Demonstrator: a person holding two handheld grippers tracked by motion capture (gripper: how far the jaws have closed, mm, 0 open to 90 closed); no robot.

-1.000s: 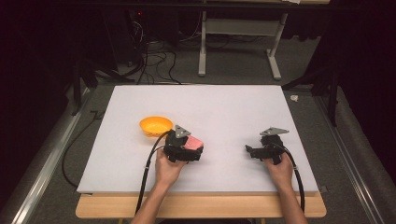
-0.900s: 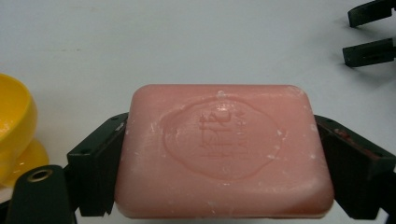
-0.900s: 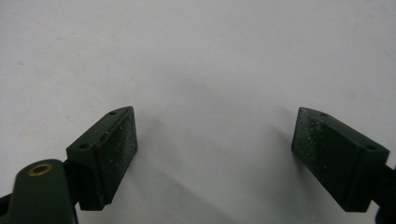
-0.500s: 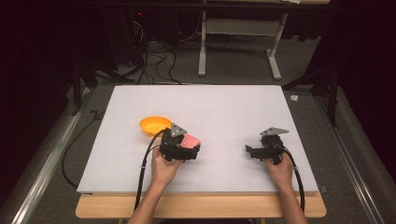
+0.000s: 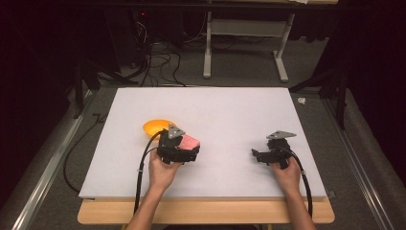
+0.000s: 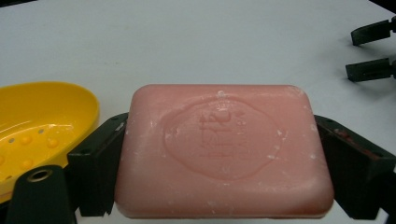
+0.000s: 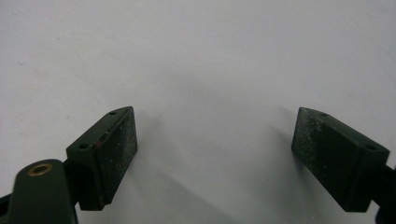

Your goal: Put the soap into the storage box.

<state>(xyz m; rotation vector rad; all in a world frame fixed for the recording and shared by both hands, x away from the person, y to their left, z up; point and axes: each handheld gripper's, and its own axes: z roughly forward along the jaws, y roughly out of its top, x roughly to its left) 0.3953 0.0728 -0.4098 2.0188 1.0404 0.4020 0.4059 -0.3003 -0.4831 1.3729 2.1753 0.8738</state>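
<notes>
Left gripper [image 6: 219, 154] clamps the pink soap bar [image 6: 224, 149] by its short ends, just right of the yellow dish [image 6: 42, 126], probably its destination. Right gripper [image 7: 215, 158] rests open and empty, far right.

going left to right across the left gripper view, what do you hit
yellow soap dish → left claw's left jaw → pink soap bar → left claw's right jaw → right claw at the far right edge

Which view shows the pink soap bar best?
The left gripper view: the pink soap bar sits close up between the left gripper jaws, its embossed stamp legible. The high view shows a small pink patch beside the yellow soap dish.
</notes>
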